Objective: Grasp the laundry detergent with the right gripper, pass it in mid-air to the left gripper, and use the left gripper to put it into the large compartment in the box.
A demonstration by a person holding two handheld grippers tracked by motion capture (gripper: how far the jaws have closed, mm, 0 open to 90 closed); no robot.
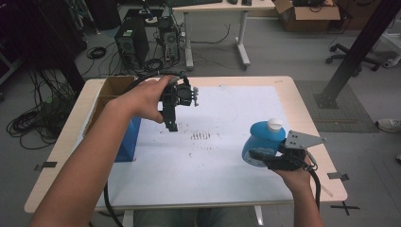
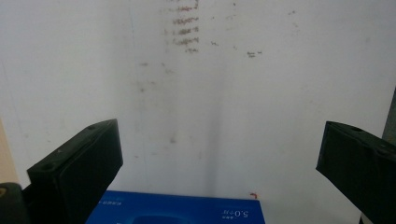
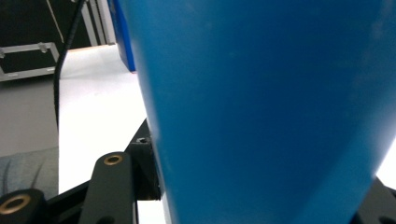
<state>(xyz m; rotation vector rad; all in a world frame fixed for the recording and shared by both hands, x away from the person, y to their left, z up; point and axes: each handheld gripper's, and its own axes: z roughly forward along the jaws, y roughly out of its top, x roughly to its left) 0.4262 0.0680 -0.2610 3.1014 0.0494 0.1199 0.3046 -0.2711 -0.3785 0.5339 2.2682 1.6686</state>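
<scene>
High view: our right gripper (image 1: pixel 265 158) clamps the round blue plastic bottle with a white cap (image 1: pixel 263 139) at the table's right; our left gripper (image 1: pixel 171 124) hangs wide, empty. Gripped low, the bottle could tip

This looks like a lab or technical workroom. Beyond the far edge of the bench (image 1: pixel 302 101), two desktop computer towers (image 1: pixel 132 40) stand on the grey floor among loose tangled cables (image 1: pixel 28 120). A desk with white legs (image 1: pixel 215 9) stands behind them, an open cardboard box (image 1: pixel 307 12) at the far right, and an office chair's wheeled base (image 1: pixel 352 59) near a dark slanted post (image 1: pixel 357 49).
</scene>
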